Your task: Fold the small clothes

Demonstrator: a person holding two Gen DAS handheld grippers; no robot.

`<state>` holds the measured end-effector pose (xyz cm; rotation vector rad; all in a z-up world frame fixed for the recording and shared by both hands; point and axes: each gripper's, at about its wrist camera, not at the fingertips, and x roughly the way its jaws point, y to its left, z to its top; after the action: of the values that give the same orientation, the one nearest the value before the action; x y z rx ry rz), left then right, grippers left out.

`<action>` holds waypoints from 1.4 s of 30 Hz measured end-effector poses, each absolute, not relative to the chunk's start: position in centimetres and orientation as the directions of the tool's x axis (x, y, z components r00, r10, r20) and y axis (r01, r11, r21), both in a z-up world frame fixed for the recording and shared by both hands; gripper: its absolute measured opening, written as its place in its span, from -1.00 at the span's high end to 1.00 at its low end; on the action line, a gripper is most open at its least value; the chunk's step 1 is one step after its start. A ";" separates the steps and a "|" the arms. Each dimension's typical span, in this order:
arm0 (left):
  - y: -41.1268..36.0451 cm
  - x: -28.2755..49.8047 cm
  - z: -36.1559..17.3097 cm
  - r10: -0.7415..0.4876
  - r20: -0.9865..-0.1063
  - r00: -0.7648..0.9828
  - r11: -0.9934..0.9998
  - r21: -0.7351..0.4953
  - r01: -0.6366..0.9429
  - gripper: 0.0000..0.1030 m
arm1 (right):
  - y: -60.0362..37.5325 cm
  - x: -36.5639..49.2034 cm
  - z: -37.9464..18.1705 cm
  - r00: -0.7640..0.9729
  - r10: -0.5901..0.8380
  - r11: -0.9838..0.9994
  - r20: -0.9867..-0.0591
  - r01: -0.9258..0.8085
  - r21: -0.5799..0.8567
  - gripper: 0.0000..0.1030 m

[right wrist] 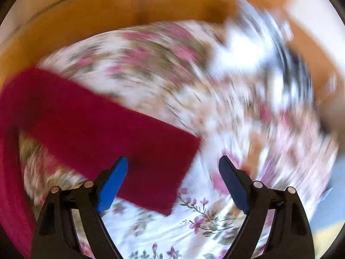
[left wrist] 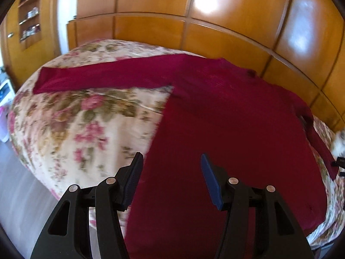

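Sleeves first: the crimson sweater [left wrist: 226,129] lies spread flat on the floral bedspread [left wrist: 75,118], unfolded. Your left gripper [left wrist: 171,179] hangs wide-jawed over its body; your right gripper [right wrist: 172,181], equally wide and empty, hovers above the right sleeve's cuff [right wrist: 172,172]. Next, probably pinch that cuff and carry it inward.

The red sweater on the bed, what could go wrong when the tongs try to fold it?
1. The right tongs look to be moving fast, so they might miss the sleeve.
2. The left tongs, open over the sweater, may pinch the bedspread too.
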<state>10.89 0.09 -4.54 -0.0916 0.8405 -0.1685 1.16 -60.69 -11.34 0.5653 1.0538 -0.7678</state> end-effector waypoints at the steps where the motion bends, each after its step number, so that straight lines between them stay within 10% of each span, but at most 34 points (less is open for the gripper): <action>1: -0.7 10.9 -4.5 -0.187 -0.733 0.654 0.982 -0.139 0.126 -0.06 | -61.3 0.7 -12.2 0.321 -0.247 0.592 -0.914 0.797 0.120 -0.51; 5: -2.7 10.7 -4.0 -0.203 -0.728 0.655 0.978 -0.120 0.169 -0.06 | -59.0 2.4 -10.4 0.360 -0.277 0.696 -0.891 0.714 0.072 0.90; 10: -4.1 10.2 -3.5 -0.221 -0.719 0.659 0.971 -0.099 0.219 -0.06 | -56.5 1.7 -0.6 0.382 -0.592 0.711 -0.709 0.661 -0.238 0.90; 16: -7.2 10.5 -4.1 -0.280 -0.742 0.609 0.941 -0.086 0.328 -0.06 | -61.2 2.7 -5.4 0.170 -0.686 0.582 -0.707 0.711 -0.394 0.82; 21: -9.9 9.2 -4.7 -0.365 -0.758 0.541 0.863 -0.058 0.502 -0.06 | -61.9 1.2 -5.6 0.169 -0.716 0.527 -0.677 0.767 -0.365 -0.24; 26: -12.5 6.1 -5.2 -0.495 -0.755 0.429 0.703 -0.058 0.709 -0.34 | -55.1 1.0 -2.6 0.422 -0.503 0.767 -0.754 0.620 -0.164 -0.36; 30: -14.5 4.7 -6.6 -0.483 -0.767 0.422 0.649 0.011 0.761 -0.35 | -47.1 1.0 -5.0 0.491 -0.027 0.940 -0.871 0.309 0.145 -0.34; 35: -13.0 4.6 -7.8 -0.470 -0.785 0.404 0.675 -0.024 0.738 -0.35 | -37.8 -0.5 -10.2 0.345 0.025 0.992 -0.938 0.104 0.065 -0.26; 39: -10.7 5.1 -8.2 -0.486 -0.787 0.380 0.705 -0.097 0.702 -0.33 | -36.3 -1.7 -9.5 0.372 0.047 0.992 -0.927 0.092 0.087 0.86; 42: -9.0 5.6 -8.0 -0.526 -0.777 0.346 0.725 -0.196 0.661 0.00 | -35.8 -3.1 -7.4 0.406 0.062 0.994 -0.912 0.059 0.094 0.88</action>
<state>5.63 -8.98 -8.04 0.1626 0.9413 -0.7739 -3.11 -35.79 -7.41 0.1177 1.1538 0.0018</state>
